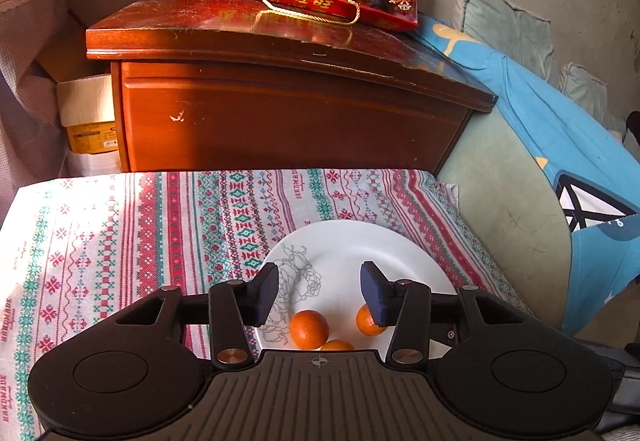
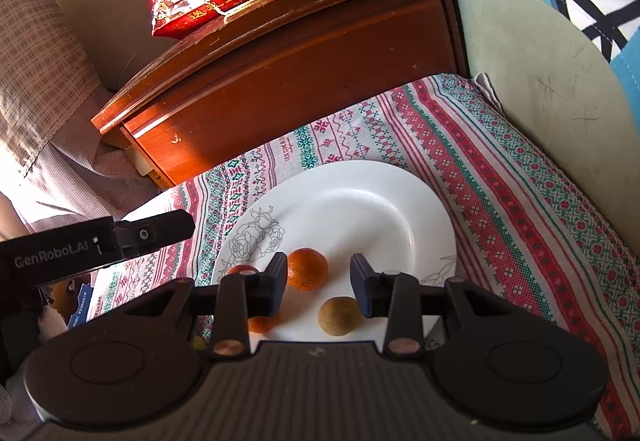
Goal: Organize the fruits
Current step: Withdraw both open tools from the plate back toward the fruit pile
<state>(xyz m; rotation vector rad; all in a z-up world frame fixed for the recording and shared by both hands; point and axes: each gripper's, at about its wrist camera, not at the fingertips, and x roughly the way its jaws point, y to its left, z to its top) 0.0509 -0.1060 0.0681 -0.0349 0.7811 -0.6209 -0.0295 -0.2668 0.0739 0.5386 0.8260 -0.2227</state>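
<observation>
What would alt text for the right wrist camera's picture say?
A white plate on a patterned cloth holds small oranges and one brownish round fruit, seen past the right gripper, its jaws open and empty. Behind stands a wooden cabinet.

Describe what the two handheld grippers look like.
Both are matt black. The left gripper and the right gripper each have a ribbed body, two round side housings, copper-coloured pivot pins and two dark blue-black block pads. Seen from the right wrist view, the left one's side bears white "GenRobot.AI" lettering.
</observation>
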